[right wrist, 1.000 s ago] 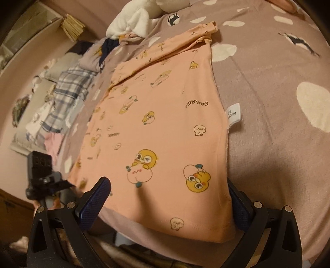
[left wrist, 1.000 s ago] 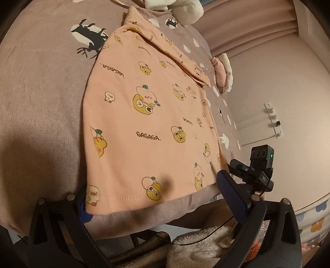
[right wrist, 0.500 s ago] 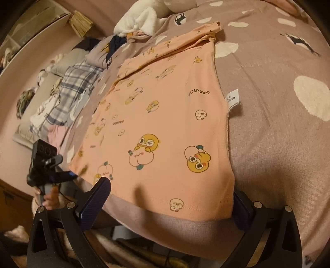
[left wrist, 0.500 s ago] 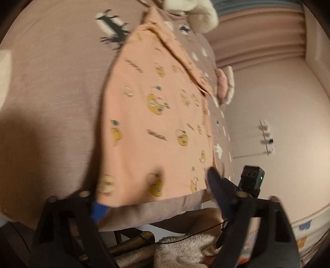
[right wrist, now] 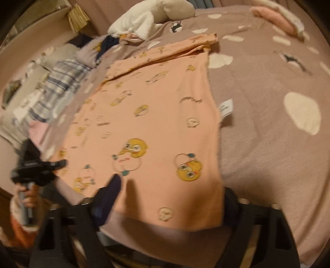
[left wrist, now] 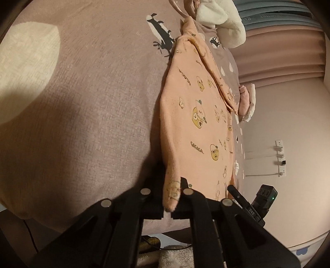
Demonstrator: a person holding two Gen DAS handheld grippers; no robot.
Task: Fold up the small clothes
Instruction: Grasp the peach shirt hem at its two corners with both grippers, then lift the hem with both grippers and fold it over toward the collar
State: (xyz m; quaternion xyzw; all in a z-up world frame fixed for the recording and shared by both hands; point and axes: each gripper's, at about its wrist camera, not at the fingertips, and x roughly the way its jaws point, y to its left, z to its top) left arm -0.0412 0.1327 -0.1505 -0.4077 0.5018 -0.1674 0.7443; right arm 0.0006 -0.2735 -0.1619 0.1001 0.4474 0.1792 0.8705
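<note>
A small peach shirt (left wrist: 198, 115) with yellow cartoon prints lies on the mauve bedspread (left wrist: 82, 115). My left gripper (left wrist: 168, 198) is shut on the shirt's near left hem corner, which bunches up between the fingers. In the right wrist view the shirt (right wrist: 156, 127) lies flat. My right gripper (right wrist: 165, 208) is open over the near right part of the hem, with its jaws wide apart on either side. The left gripper also shows at the shirt's left corner in the right wrist view (right wrist: 39, 167).
White plush items (right wrist: 152, 14) and a pile of plaid and dark clothes (right wrist: 61, 78) lie at the far end of the bed. A pink and white cloth (left wrist: 247, 101) lies at the bed's right edge. The bed's near edge is just below the hem.
My left gripper has moved in onto the left hem corner and shut on it, bunching the cloth. My right gripper has moved forward over the hem and stays open.
</note>
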